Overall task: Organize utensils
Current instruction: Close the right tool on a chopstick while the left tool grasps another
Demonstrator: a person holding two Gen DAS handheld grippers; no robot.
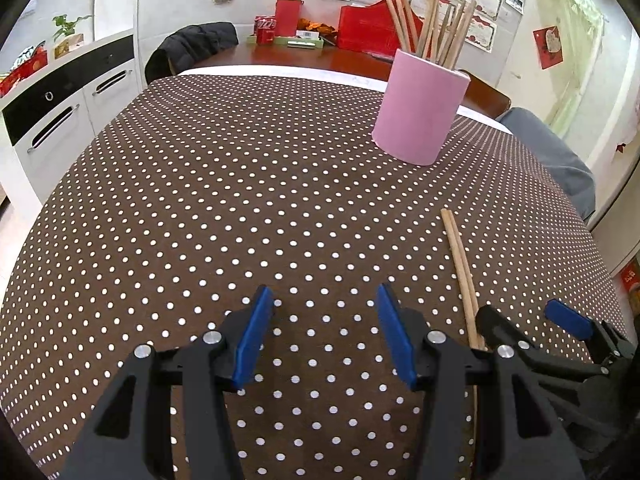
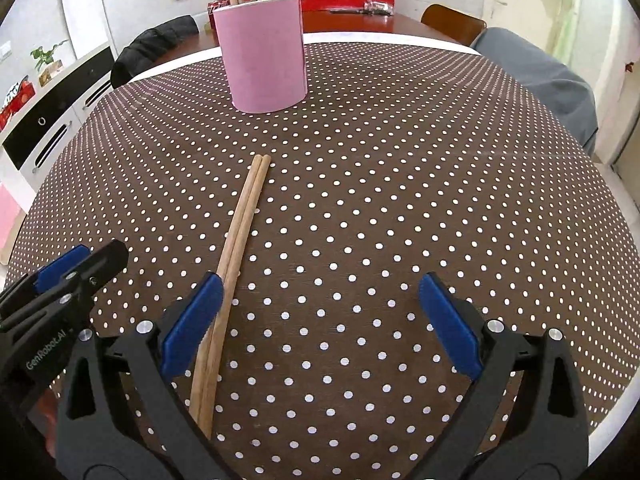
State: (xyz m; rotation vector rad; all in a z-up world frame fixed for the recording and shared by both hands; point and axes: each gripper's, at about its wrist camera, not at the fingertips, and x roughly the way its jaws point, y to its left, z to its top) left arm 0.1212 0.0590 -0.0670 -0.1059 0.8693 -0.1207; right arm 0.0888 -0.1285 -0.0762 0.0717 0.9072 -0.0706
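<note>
Two wooden chopsticks [image 2: 240,232] lie side by side on the dotted tablecloth, running away from me. My right gripper [image 2: 320,320] is open low over the cloth; the sticks lie just inside its left pad [image 2: 192,324], with no pad pressing them. In the left wrist view the same chopsticks [image 1: 460,264] lie to the right, and my left gripper [image 1: 324,332] is open over bare cloth. The right gripper [image 1: 532,328] shows at that view's lower right. A pink cylindrical holder [image 2: 264,60] with several chopsticks standing in it sits farther back, also the holder [image 1: 420,112] at upper right.
The brown polka-dot tablecloth [image 1: 200,200] covers a round table. A dark jacket on a chair [image 1: 192,48] stands at the far left, a grey-covered seat [image 2: 552,88] at the right edge. Red boxes and a tray [image 1: 288,36] lie on the wooden table behind. White cabinets [image 1: 60,120] stand left.
</note>
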